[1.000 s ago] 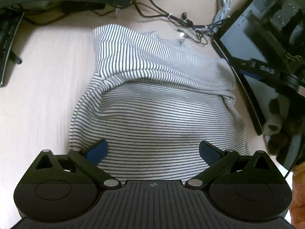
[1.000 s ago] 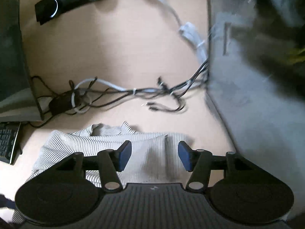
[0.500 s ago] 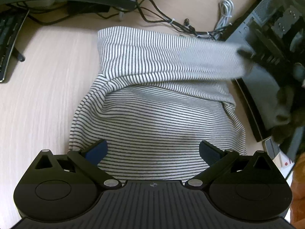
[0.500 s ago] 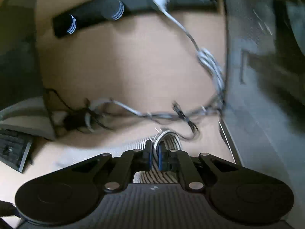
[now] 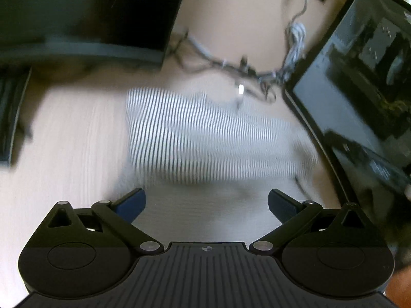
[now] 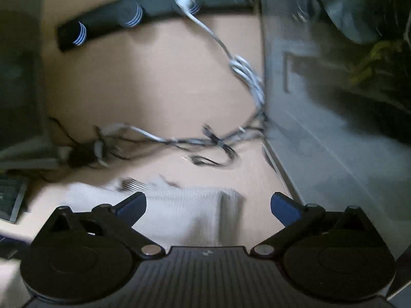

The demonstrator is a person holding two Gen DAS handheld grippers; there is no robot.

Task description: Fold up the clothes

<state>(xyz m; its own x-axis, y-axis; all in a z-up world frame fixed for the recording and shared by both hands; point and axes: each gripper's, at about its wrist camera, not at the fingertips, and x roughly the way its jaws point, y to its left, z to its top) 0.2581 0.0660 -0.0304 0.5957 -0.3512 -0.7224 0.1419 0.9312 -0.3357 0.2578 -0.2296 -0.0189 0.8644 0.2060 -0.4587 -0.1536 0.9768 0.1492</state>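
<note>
A black-and-white striped garment (image 5: 205,138) lies folded on the pale wooden desk (image 5: 64,154), blurred by motion. My left gripper (image 5: 206,201) hovers over its near part, open, with nothing between the blue pads. In the right wrist view the same garment (image 6: 185,210) lies flat under my right gripper (image 6: 208,205). Its jaws are opening and stand wide, the fabric below them but not pinched.
A computer case (image 5: 359,89) with a glass side stands at the right, close to the garment's edge. Tangled cables (image 6: 164,143) lie behind the garment. A monitor base (image 5: 82,48) and a keyboard (image 5: 10,118) are at the left. A dark power strip (image 6: 143,18) lies at the back.
The right gripper closed on the garment's far edge, drew it over, then let go and opened wide. The left gripper rose and tilted; the garment now looks shorter, its top layer folded.
</note>
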